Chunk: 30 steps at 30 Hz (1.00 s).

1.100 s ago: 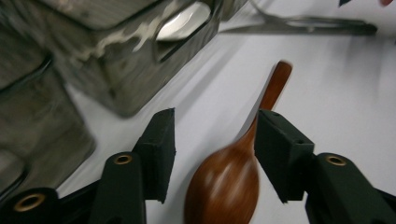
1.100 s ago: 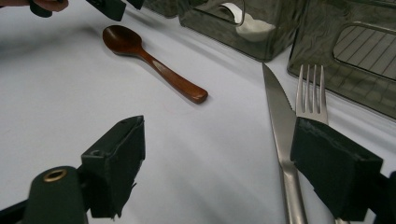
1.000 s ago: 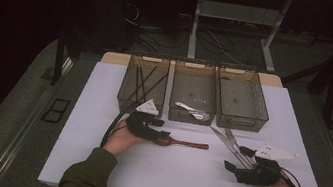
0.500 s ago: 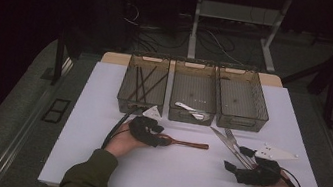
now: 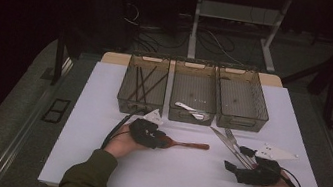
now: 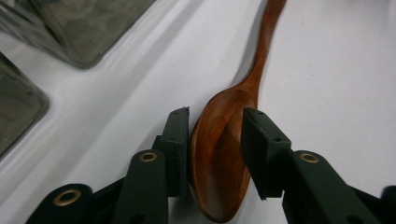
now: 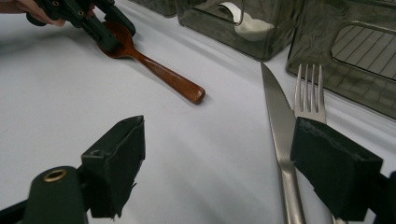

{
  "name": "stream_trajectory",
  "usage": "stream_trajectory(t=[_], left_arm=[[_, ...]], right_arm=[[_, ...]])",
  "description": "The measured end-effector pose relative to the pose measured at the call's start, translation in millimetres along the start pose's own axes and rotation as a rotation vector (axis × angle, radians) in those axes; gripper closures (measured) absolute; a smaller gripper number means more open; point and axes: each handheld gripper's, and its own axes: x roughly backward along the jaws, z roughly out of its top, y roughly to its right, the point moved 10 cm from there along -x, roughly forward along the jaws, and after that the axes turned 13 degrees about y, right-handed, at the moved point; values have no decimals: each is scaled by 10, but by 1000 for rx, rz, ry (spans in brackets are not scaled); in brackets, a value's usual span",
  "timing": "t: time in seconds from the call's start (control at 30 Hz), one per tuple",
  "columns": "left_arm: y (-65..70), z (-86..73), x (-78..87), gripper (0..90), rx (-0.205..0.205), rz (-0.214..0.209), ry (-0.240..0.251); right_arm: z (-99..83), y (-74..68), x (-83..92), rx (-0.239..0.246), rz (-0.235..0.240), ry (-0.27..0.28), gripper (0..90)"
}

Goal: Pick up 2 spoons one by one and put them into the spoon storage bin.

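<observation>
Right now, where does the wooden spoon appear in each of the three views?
High view: wooden spoon lies left of centre, bowl at the left claw.
Left gripper view: spoon at bottom centre, bowl between the jaws.
Right gripper view: spoon upper left.
Shared landmark: the middle bin.

High view dim, room black beyond the white rectangular tabletop [image 5: 191, 178], which is evenly lit and soft. Both gripper views bright and sharp mid-frame (near black jaws blurred). Mild sheen on the glossy brown wooden spoon [image 6: 224, 140]; soft shadows along its left.
</observation>
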Motion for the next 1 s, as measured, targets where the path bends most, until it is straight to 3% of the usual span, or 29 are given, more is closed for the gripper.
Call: stream_trajectory(t=[0.1,0.23,0.37,0.43,0.77,1.0], left_arm=[[12,5,10,655,-29,-12,0],[63,18,25,720,-28,-25,5],[126,25,24,786,-38,-63,-1],[140,24,15,792,-56,-62,-13],[175,49,1,798,-64,-67,-15],[186,139,41,800,-58,-59,24]], right_arm=[[-2,-1,-1,1,1,-1,175],[-2,-4,-1,1,0,-1,176],[-2,-4,-1,1,0,-2,175],[-2,-7,-1,1,1,-2,175],[-2,-10,-1,2,4,-3,175],[-1,-10,-1,4,5,-2,175]])
